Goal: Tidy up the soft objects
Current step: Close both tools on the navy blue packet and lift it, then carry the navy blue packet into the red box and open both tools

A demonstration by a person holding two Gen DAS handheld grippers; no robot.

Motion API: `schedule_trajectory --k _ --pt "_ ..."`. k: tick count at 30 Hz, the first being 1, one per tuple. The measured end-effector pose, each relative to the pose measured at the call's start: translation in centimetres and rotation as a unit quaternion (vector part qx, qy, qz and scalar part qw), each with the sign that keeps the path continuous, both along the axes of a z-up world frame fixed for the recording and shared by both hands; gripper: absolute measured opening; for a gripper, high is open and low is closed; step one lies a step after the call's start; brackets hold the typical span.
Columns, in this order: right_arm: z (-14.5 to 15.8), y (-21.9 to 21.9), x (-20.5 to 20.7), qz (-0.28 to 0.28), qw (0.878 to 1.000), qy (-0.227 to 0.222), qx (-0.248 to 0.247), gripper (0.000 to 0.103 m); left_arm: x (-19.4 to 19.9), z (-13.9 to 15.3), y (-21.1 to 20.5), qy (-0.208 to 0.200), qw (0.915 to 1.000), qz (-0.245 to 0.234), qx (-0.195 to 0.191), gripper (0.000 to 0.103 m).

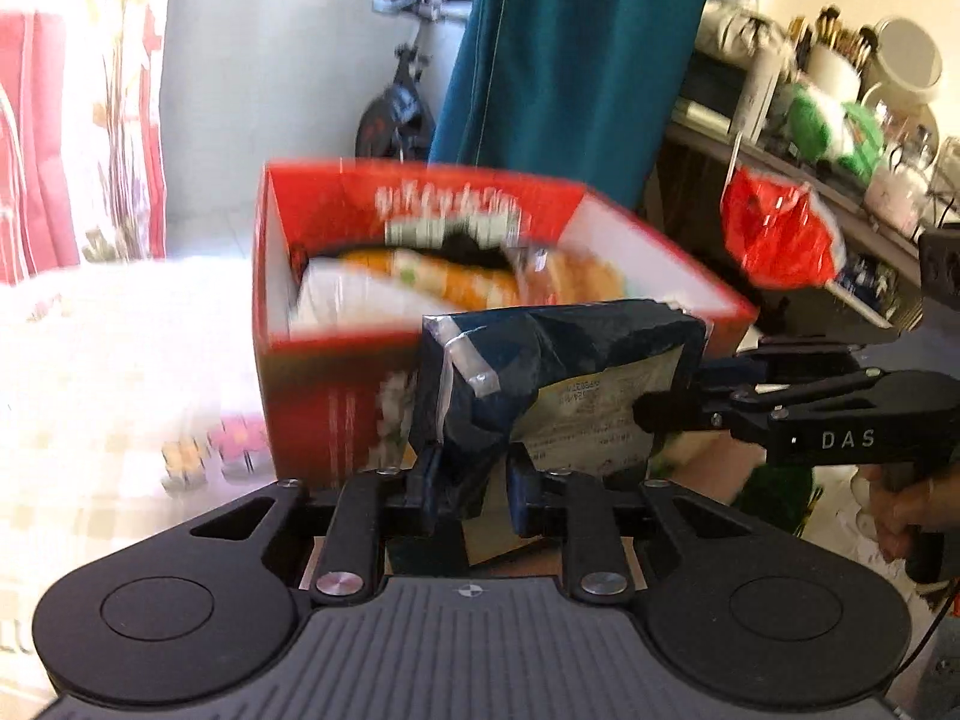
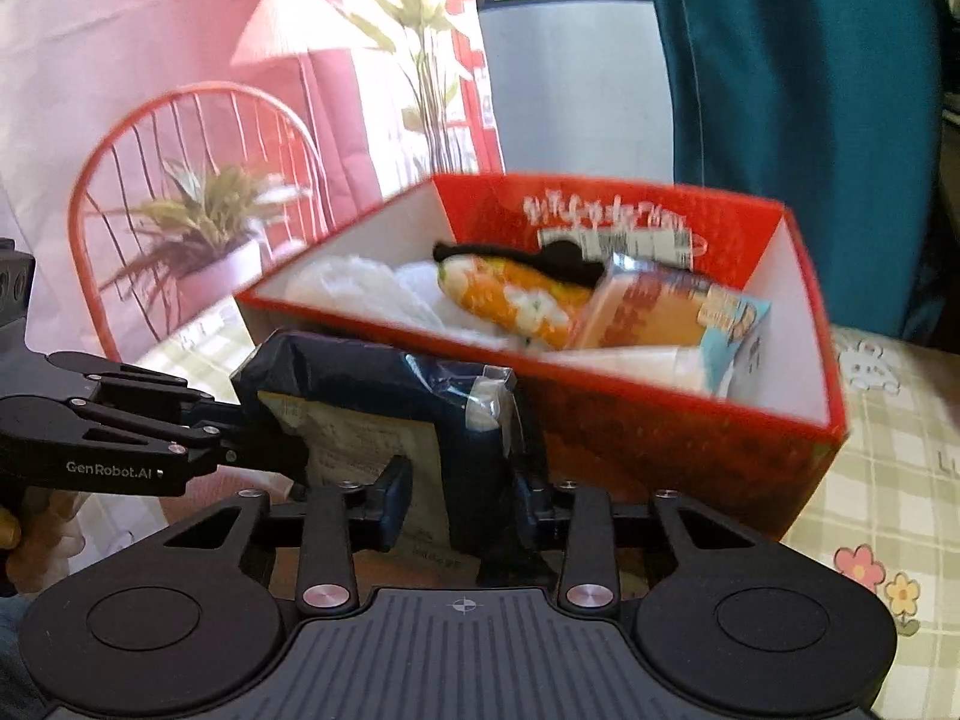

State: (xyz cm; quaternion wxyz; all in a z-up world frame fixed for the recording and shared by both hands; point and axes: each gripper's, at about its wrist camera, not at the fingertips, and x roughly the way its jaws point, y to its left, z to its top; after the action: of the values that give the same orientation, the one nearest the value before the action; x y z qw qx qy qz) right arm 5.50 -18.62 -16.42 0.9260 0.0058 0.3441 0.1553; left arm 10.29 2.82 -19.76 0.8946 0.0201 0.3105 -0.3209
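Both grippers are shut on one dark blue soft packet [image 1: 540, 372], held in the air just in front of a red cardboard box [image 1: 312, 384]. My left gripper [image 1: 474, 480] pinches its lower left corner. My right gripper [image 1: 660, 414] grips its right side in the left wrist view. In the right wrist view, my right gripper [image 2: 462, 498] clamps the packet [image 2: 372, 384] from below, and the left gripper [image 2: 264, 450] holds its left edge. The box [image 2: 660, 438] holds white cloth, an orange patterned soft item [image 2: 516, 294] and an orange packet [image 2: 648, 312].
The box sits on a checked cloth with flower prints [image 2: 888, 480]. A teal curtain [image 1: 570, 60] hangs behind. A cluttered shelf [image 1: 840, 138] with a red bag [image 1: 774, 234] is at the right. A red wire chair [image 2: 198, 204] and pink curtain stand at the left.
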Motion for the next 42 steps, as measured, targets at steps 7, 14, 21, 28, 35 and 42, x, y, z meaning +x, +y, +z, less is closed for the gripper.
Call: schedule_trajectory --k 7,14,21,28,35,42 --pt "4.6 0.2 -1.1 0.004 0.998 -0.058 0.012 0.032 -1.6 5.1 0.5 -0.066 0.9973 0.007 -0.031 0.024" --pt "9.7 0.2 -0.6 0.005 0.993 -0.115 0.023 0.032 -1.7 9.8 0.5 -0.122 0.9905 0.018 -0.061 0.024" --pt "14.1 0.2 1.7 0.004 0.985 -0.17 0.016 0.032 0.2 13.4 -0.2 -0.159 0.9831 0.032 -0.085 0.024" --pt "14.8 -0.5 4.8 -0.006 0.986 -0.163 0.02 0.032 4.0 12.1 -1.2 -0.102 0.9902 0.034 -0.088 0.024" --pt "10.9 -1.8 8.1 -0.026 0.994 -0.107 0.021 0.032 6.5 8.5 -2.5 -0.066 0.9959 0.036 -0.05 0.023" --pt "6.0 -2.0 11.0 -0.028 0.998 -0.054 -0.003 0.032 9.7 5.4 -4.0 -0.023 0.9989 0.038 0.016 0.024"
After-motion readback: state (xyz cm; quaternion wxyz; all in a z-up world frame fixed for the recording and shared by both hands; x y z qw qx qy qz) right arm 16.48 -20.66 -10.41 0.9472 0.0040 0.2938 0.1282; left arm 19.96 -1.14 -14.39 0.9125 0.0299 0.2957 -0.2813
